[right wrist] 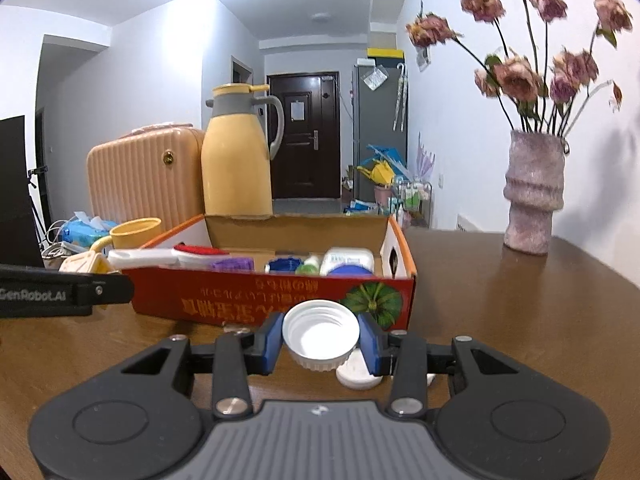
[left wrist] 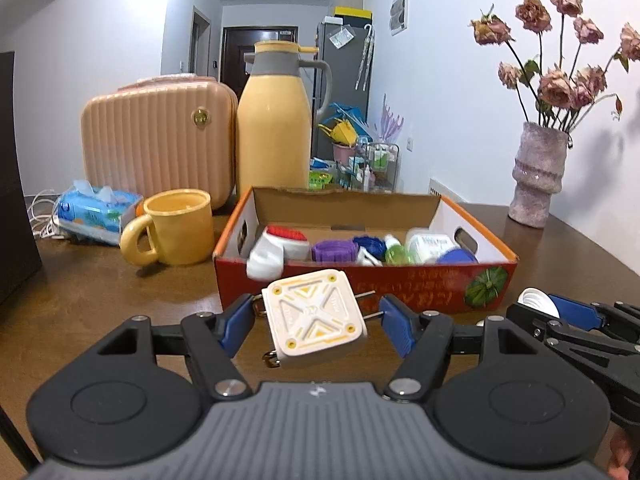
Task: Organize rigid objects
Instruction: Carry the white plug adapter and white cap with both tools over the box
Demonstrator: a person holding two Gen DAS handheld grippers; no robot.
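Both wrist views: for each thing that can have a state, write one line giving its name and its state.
Left gripper: shut on the plug adapter, held off the table.
Right gripper: shut on the white cap.
Cardboard box: open, partly filled.
Yellow mug: upright.
Thermos: lid closed.
Suitcase: closed.

Tabletop carrying: one cardboard box (left wrist: pixel 408 284), one yellow mug (left wrist: pixel 180 228), one yellow thermos jug (left wrist: pixel 274 120), one pink case (left wrist: pixel 156 136), one vase (left wrist: pixel 538 172), one tissue pack (left wrist: pixel 96 212); two white caps showing: upper cap (right wrist: pixel 320 334), lower cap (right wrist: pixel 356 374).
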